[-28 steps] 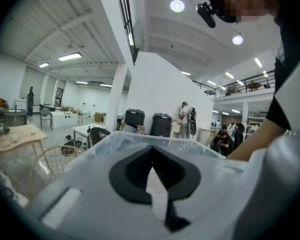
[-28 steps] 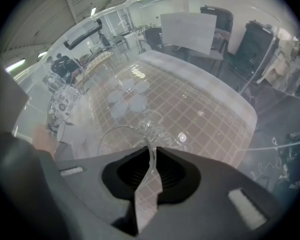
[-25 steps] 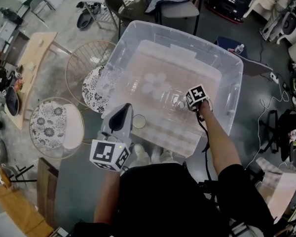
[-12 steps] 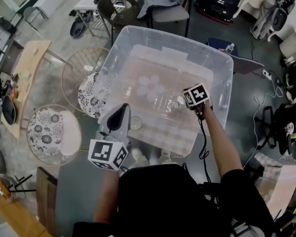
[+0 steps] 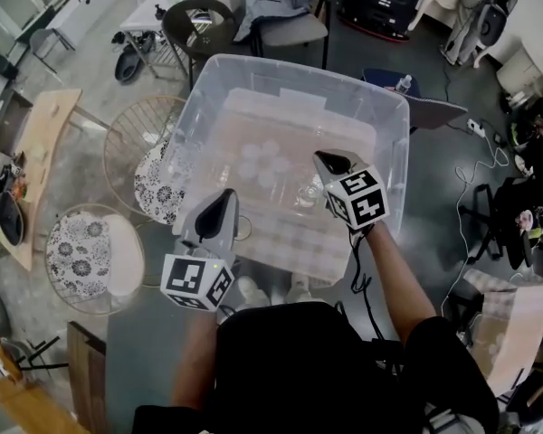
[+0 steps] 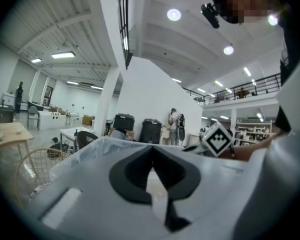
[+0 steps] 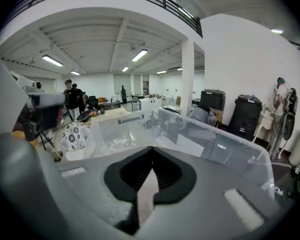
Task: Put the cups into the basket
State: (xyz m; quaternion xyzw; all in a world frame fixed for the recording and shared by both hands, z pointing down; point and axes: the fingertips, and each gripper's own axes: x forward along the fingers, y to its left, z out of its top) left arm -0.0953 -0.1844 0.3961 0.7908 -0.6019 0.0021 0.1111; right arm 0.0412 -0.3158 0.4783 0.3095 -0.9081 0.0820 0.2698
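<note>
Cups (image 5: 261, 163), pale and see-through, sit clustered on the floor of the clear plastic basket (image 5: 391, 125), towards its middle and apart from both pairs of fingers. The right gripper (image 5: 324, 158) hangs over the basket, to the right of the cluster, with its jaws pressed together and nothing between them. The left gripper (image 5: 228, 194), likewise closed and empty, points at the basket's near left rim.
</note>
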